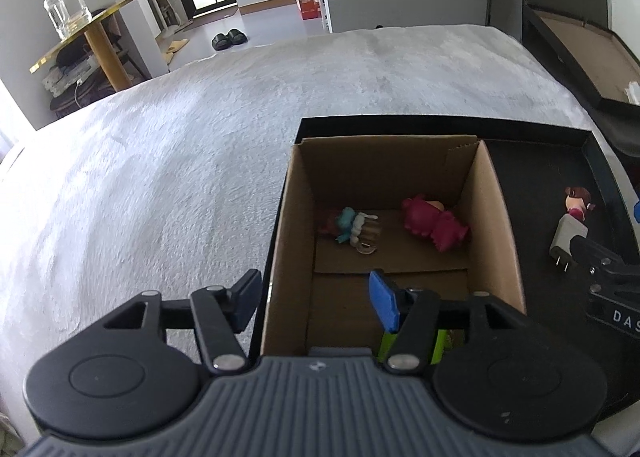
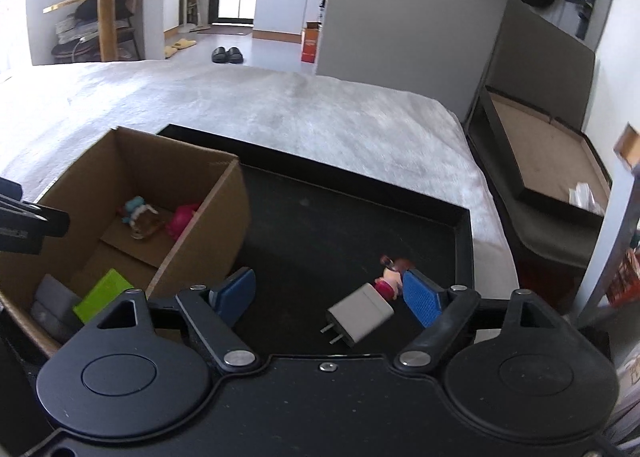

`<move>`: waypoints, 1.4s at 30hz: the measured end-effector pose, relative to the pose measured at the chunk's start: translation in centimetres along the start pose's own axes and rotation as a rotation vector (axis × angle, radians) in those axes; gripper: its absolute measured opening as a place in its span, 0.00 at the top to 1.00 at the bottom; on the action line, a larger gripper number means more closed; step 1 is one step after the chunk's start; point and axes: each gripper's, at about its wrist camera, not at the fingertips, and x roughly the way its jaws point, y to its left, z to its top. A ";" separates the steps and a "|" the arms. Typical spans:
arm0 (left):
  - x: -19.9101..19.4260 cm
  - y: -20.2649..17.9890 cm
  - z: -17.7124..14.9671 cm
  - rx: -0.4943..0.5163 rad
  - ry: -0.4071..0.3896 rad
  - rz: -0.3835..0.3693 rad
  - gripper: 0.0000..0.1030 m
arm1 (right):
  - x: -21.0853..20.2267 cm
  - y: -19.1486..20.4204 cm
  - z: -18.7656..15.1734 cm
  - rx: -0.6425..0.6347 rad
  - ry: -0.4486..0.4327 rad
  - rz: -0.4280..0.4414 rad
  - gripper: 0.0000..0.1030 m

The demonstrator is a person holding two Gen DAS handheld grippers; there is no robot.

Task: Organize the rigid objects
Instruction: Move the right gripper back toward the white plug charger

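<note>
Left tongs (image 1: pixel 316 299) wide, empty, over near left wall of box (image 2: pixel 224 193). Right tongs (image 2: pixel 330 297) wide, plug (image 2: pixel 362 311) between, not squeezed. One doll (image 2: pixel 390 275) touching plug, partly hidden, near tray (image 2: pixel 464 253) right edge. Box: two toys, blurry; green block (image 2: pixel 104 295), grey thing half hidden.

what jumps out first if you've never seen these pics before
The open cardboard box on the black tray draws the eye, with a magenta figure and a teal-haired doll lying on its floor. Outside it, on the tray, a white plug adapter lies against a small red-haired figurine, between the open right tongs.
</note>
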 end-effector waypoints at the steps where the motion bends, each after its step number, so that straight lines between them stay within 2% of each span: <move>1: 0.0 -0.3 0.1 0.009 0.000 0.006 0.43 | 0.1 -0.2 -0.2 0.006 0.002 0.001 0.22; 6: 0.0 -1.7 0.5 0.051 0.000 0.026 0.43 | 1.2 -0.7 -1.2 0.006 -0.009 -0.015 0.22; 14: 0.3 -4.5 1.2 0.130 0.002 0.060 0.42 | 3.8 -2.4 -2.7 0.128 -0.005 0.011 0.22; 18: 0.4 -5.7 1.7 0.156 -0.008 0.079 0.33 | 5.0 -3.0 -3.3 0.170 0.016 0.023 0.22; 28: 0.5 -7.9 2.7 0.206 -0.044 0.121 0.27 | 6.7 -3.4 -3.5 0.211 0.019 0.033 0.24; 32: 0.6 -8.3 2.8 0.212 -0.031 0.119 0.26 | 7.6 -3.7 -4.0 0.215 0.055 0.015 0.30; 34: 0.6 -8.5 2.8 0.221 -0.040 0.133 0.26 | 7.8 -4.1 -4.2 0.230 0.068 0.024 0.38; 36: 0.5 -8.6 2.9 0.212 -0.038 0.137 0.26 | 7.8 -4.2 -4.4 0.237 0.080 0.048 0.50; 42: -0.4 -9.1 3.1 0.175 -0.053 0.142 0.26 | 7.3 -4.3 -4.8 0.232 0.084 0.061 0.57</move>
